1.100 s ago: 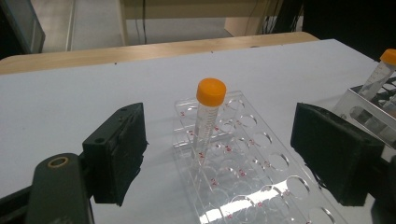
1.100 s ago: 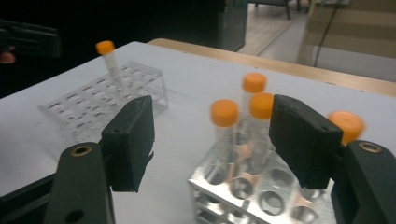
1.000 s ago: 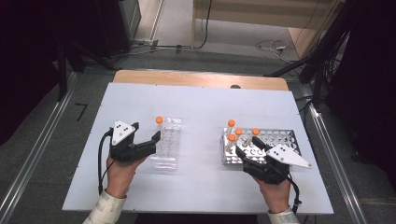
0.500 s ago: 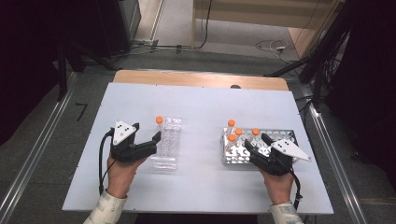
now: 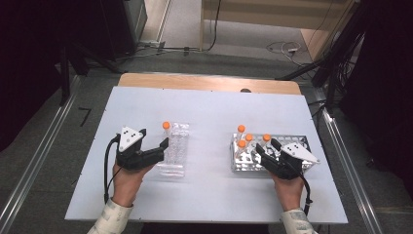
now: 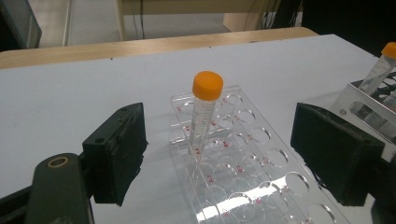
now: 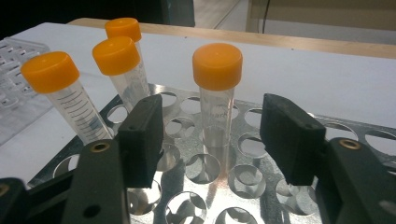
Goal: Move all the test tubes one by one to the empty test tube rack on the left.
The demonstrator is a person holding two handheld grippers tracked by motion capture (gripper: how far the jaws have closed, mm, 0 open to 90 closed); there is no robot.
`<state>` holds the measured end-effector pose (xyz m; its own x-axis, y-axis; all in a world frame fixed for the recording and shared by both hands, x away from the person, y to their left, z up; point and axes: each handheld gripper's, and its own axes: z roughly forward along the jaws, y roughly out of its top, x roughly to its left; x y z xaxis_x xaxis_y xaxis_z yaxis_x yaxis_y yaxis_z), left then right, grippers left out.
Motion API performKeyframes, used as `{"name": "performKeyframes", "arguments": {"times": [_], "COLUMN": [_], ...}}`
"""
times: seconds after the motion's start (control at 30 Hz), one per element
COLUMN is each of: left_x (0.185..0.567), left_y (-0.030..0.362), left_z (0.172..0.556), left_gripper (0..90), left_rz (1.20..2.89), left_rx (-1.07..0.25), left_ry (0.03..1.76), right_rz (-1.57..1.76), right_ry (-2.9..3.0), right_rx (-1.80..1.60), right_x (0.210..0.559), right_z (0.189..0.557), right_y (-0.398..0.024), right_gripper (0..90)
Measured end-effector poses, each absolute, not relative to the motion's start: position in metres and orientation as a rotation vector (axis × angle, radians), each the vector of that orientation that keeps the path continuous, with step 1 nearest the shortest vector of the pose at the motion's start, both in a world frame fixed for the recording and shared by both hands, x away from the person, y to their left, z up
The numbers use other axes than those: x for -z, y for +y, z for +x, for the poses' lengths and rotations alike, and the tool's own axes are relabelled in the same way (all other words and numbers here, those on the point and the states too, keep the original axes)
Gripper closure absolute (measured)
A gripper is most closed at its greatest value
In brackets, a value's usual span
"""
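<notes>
From above, one tube (image 5: 166, 126) stands in our clear rack (image 5: 176, 148); four wait in the metal rack (image 5: 297, 142). Our left gripper (image 6: 219, 154) sits apart around the clear rack. Our right gripper (image 7: 210, 140) has just been closing around a tube (image 7: 216, 88), pads not yet touching.

Cut off at the bottom edge of the left gripper view: the near end of the clear rack (image 6: 243, 172), just ahead of the left gripper (image 6: 233, 154). Red hole labels too small to read. Beyond its far jaw, a metal rack (image 6: 369, 105) and one tube (image 6: 380, 70) clipped by the frame edge. Hidden behind the right gripper (image 7: 212, 137) jaws: lower parts of the nearest tubes (image 7: 70, 100). Printed gradations blurred.
</notes>
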<state>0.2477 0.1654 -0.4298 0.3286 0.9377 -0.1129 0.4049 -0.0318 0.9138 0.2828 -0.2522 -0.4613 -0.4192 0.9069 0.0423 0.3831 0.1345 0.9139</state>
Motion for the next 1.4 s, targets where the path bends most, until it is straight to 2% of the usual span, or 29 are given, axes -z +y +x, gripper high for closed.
{"name": "performKeyframes", "arguments": {"times": [0.17,0.7,1.4], "left_x": [0.430,0.430,0.429], "left_y": [0.165,0.164,0.162], "left_z": [0.247,0.247,0.246], "left_gripper": [18.8,18.8,17.5], "left_rz": [1.614,1.617,1.628], "left_rx": [-0.682,-0.682,-0.691], "left_ry": [1.239,1.235,1.226], "right_rz": [1.237,1.233,1.170], "right_ry": [1.884,1.876,1.809], "right_rx": [-1.255,-1.214,-1.252], "right_x": [0.464,0.469,0.445], "right_z": [0.285,0.289,0.280], "right_y": [-0.250,-0.246,-0.247], "right_gripper": [49.4,70.3,71.7]}}
